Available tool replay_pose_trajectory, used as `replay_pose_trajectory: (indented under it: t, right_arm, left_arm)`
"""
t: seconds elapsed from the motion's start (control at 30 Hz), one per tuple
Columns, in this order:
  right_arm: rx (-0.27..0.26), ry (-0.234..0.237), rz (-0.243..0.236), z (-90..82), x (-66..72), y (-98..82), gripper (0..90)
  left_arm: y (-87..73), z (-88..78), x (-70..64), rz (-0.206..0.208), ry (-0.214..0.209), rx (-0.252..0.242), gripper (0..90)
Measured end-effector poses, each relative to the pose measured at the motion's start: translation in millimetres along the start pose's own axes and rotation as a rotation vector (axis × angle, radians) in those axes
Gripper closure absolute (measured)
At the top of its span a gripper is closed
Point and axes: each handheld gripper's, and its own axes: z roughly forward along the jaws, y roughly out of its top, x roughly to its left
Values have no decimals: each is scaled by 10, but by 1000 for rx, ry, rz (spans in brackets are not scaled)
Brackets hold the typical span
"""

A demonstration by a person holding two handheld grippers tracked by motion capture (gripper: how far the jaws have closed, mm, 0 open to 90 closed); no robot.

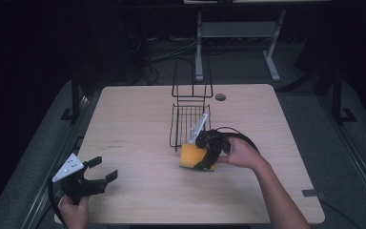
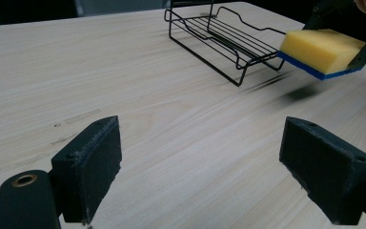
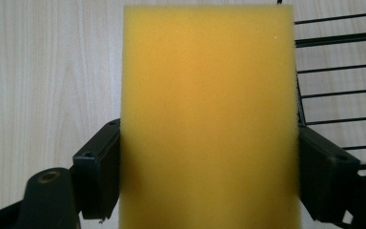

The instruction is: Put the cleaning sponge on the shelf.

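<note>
A yellow sponge [image 1: 192, 156] with a blue underside [image 2: 314, 71] hangs just above the table, its shadow on the wood below it. My right gripper [image 1: 205, 153] is shut on the sponge [image 3: 209, 114], one jaw pressed on each long side. A black wire rack [image 1: 189, 121] stands just beyond the sponge, near the table's middle; its wires [image 3: 338, 81] appear at the right of the right gripper view. My left gripper [image 1: 102, 170] is open near the table's front left corner, and between its wide-apart pads [image 2: 93, 162] is nothing but bare wood.
The light wooden table [image 1: 133, 124] has a round cable hole [image 1: 220, 97] behind the rack [image 2: 219, 36]. A white desk frame [image 1: 238, 33] and cables lie on the dark floor beyond the far edge. A grey tape strip [image 1: 312, 192] sits at the right front edge.
</note>
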Motion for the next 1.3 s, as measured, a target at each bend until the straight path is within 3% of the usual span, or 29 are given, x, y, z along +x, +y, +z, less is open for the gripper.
replay_pose_trajectory:
  t: [1.2,1.3]
  right_arm:
    - [2,29,20,19,-393,213,215]
    - [-18,55,33,20,-439,212,215]
  left_arm:
    - [9,38,32,3,-1,2,134]
    - [9,39,34,3,-3,2,134]
